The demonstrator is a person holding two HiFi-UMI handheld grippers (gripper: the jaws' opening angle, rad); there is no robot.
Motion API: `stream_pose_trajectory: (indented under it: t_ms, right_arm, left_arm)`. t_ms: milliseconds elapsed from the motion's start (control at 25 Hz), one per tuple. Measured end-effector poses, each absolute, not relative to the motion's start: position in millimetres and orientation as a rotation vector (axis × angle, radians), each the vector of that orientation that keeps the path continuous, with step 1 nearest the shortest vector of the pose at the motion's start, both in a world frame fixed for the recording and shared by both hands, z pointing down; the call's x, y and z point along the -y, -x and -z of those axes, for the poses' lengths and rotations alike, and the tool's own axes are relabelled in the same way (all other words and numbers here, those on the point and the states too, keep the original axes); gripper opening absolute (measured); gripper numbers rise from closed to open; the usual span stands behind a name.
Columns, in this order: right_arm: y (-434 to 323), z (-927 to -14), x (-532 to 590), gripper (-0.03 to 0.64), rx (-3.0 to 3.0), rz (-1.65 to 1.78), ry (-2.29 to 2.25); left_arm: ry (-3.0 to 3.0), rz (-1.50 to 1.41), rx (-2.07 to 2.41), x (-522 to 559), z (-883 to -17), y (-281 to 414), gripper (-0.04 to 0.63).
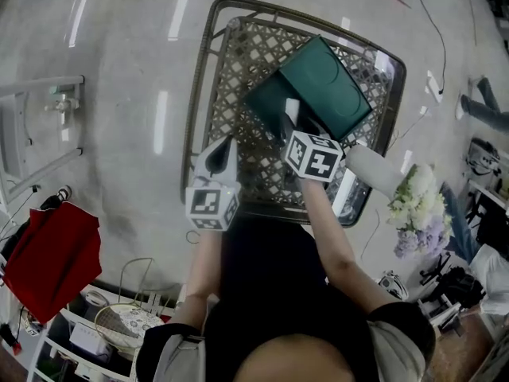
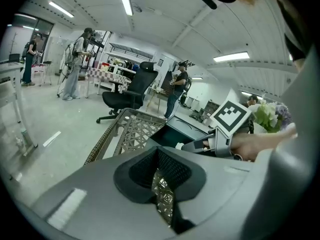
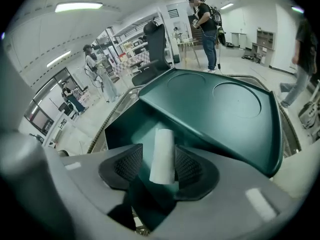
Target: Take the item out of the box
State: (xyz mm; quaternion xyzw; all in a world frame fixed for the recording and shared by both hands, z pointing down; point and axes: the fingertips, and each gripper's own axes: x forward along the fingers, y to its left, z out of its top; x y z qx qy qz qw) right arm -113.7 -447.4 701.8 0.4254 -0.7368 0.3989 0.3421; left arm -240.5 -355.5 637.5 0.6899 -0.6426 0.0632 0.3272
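A dark green box (image 1: pixel 318 90) lies with its lid raised on a woven lattice table (image 1: pixel 238 62). A white roll (image 1: pixel 292 110) stands upright in the box's open base. In the right gripper view the roll (image 3: pixel 162 156) sits between my right gripper's (image 3: pixel 157 166) jaws; the left pad stands clear of it, so nothing presses on it. The green lid (image 3: pixel 225 109) rises behind it. My left gripper (image 1: pixel 223 148) hovers over the table's near edge, left of the box. Its pads (image 2: pixel 172 171) meet with nothing between them, and the lattice (image 2: pixel 130 129) shows below.
White and purple flowers (image 1: pixel 413 201) in a white vase (image 1: pixel 374 169) stand just right of the table. A red cloth (image 1: pixel 52 257) and a shelf lie at lower left, a metal frame (image 1: pixel 32 126) at left. Several people and an office chair (image 2: pixel 130 91) are far off.
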Motion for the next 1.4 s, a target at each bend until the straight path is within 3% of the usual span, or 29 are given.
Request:
stream_pose_trajectory:
  t_ms: [760, 920, 1400]
  right_arm:
    - [117, -731, 451, 0.210, 1.809, -0.912, -1.087]
    - [112, -732, 453, 0.152, 1.789, -0.867, -1.103]
    - [111, -732, 453, 0.143, 1.779, -0.836, -1.107]
  left_arm:
    - [-1.782, -0.153, 1.699, 356, -642, 248, 0.009]
    - [-1.783, -0.149, 1.705, 357, -640, 250, 0.009]
    - [-1.790, -0.146, 1.715, 358, -638, 254, 0.009]
